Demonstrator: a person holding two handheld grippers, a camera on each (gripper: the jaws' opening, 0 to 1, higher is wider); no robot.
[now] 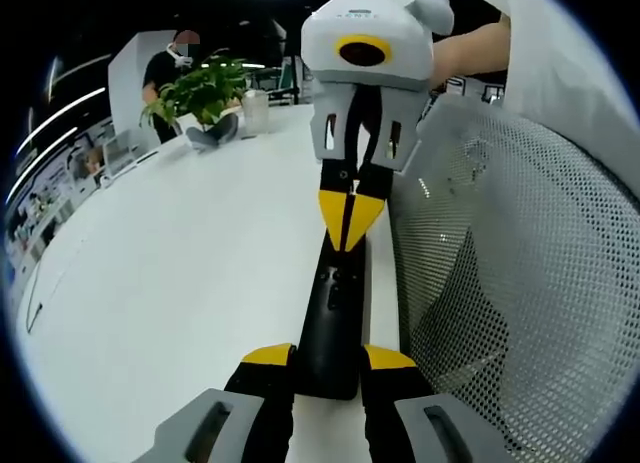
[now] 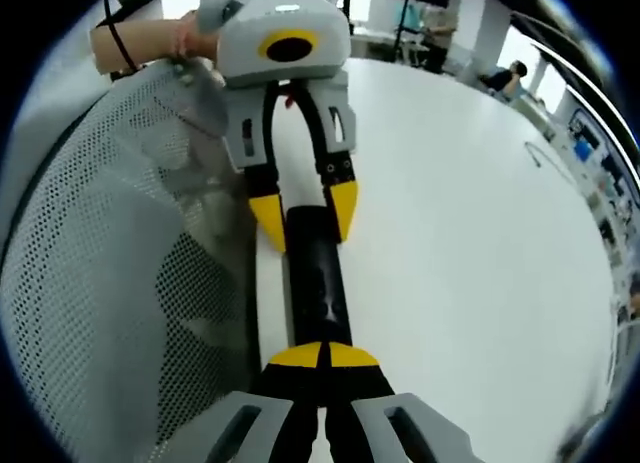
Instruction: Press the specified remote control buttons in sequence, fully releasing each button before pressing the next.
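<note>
Left tongs (image 1: 327, 361) grip remote (image 1: 333, 313); right tongs (image 2: 322, 355) press it.

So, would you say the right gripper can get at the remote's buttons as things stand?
Probably yes: the right gripper, jaws shut, already sits with its tips on the remote, nothing between. The left gripper holds the remote's other end, clear of the buttons.

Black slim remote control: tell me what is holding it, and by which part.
The left gripper clamps the black slim remote control across one end, jaws on either long edge. The right gripper, jaws together, meets its other end.
</note>
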